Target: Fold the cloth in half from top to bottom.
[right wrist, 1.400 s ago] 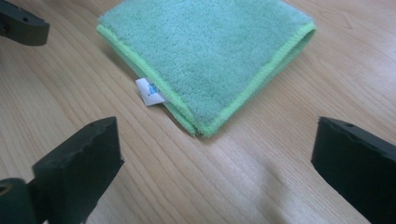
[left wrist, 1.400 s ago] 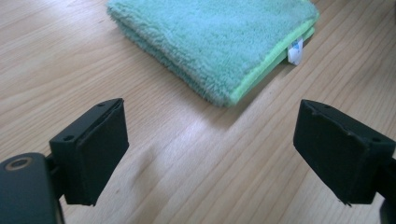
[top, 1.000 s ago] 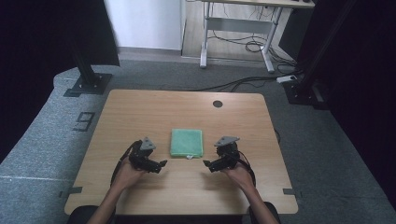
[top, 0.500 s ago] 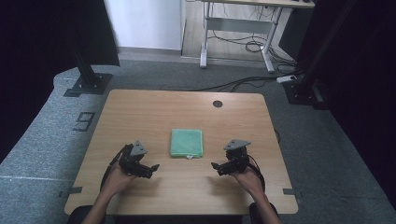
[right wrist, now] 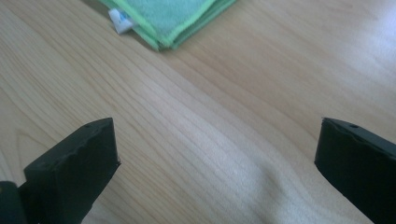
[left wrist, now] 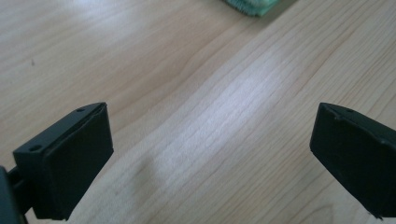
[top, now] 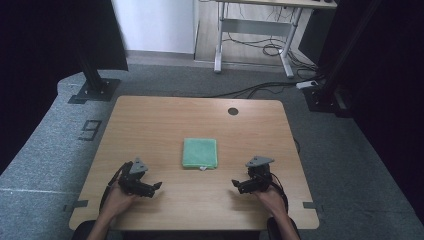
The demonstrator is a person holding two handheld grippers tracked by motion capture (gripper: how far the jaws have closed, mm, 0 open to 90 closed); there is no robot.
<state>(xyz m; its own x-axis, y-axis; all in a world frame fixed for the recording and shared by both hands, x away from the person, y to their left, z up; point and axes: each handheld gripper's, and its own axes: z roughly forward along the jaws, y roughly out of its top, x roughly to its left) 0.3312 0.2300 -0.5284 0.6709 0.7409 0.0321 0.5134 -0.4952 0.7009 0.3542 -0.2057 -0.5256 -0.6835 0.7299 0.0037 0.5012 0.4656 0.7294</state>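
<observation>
A folded green cloth (top: pixel 200 153) lies flat in the middle of the wooden table (top: pixel 165 120), with a small white tag at its near edge. My left gripper (top: pixel 156 186) rests low over the table at the near left, open, nothing between its jaws. My right gripper (top: pixel 235 184) sits at the near right, also open and empty. In the left gripper view (left wrist: pixel 210 154) a corner of the cloth (left wrist: pixel 252 5) peeks in at the top. The right gripper view (right wrist: pixel 215 163) shows the cloth's corner (right wrist: pixel 173 18) and its tag (right wrist: pixel 119 19) ahead of the wide-open jaws.
A round cable hole (top: pixel 233 111) sits near the table's far edge. Beyond the table are grey carpet, black stand bases (top: pixel 92 90) at left and right, and a desk frame (top: pixel 250 35) with cables on the floor.
Both grippers have drawn back from beside the cloth toward the near edge of the table and spread slightly apart. The cloth has not moved.
</observation>
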